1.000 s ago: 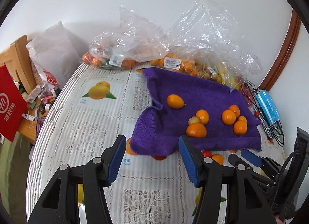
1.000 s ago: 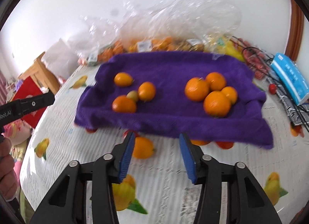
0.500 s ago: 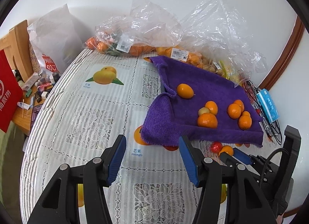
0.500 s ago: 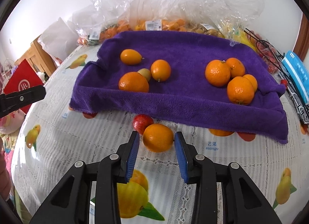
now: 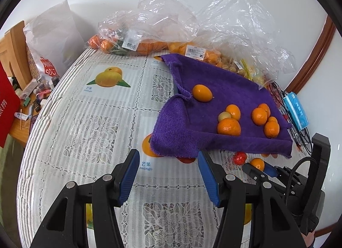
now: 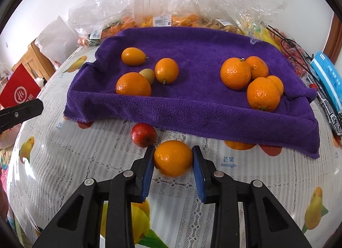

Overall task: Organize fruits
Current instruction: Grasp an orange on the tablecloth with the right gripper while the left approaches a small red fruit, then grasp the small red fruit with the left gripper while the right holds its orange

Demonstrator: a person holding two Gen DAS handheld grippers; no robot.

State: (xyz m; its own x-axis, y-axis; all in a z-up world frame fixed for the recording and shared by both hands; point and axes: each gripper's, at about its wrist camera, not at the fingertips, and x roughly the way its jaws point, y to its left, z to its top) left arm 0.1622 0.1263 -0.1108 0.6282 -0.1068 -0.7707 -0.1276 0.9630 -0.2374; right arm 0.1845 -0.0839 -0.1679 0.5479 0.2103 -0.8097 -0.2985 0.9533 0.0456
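Note:
A loose orange (image 6: 172,158) lies on the tablecloth in front of the purple towel (image 6: 192,40), and my right gripper (image 6: 173,160) is shut on it, both blue pads pressing its sides. A small red fruit (image 6: 142,134) sits just left of it. Several oranges lie on the towel in two groups, one on the left (image 6: 133,84) and one on the right (image 6: 263,94). My left gripper (image 5: 168,175) hovers open over bare tablecloth near the towel's left corner (image 5: 171,139), nothing between its fingers. The left wrist view shows the right gripper (image 5: 259,166) with the orange (image 5: 257,163).
Clear plastic bags of fruit (image 5: 149,40) line the wall behind the towel. A blue pack (image 6: 327,74) and a black wire rack (image 6: 299,55) lie at the right. A red sign (image 5: 7,102) and small bottles (image 5: 40,89) sit on a wooden stand beyond the table's left edge.
My right gripper moved down and forward over the loose orange and shut on it. The left gripper sank slightly toward the table, staying open.

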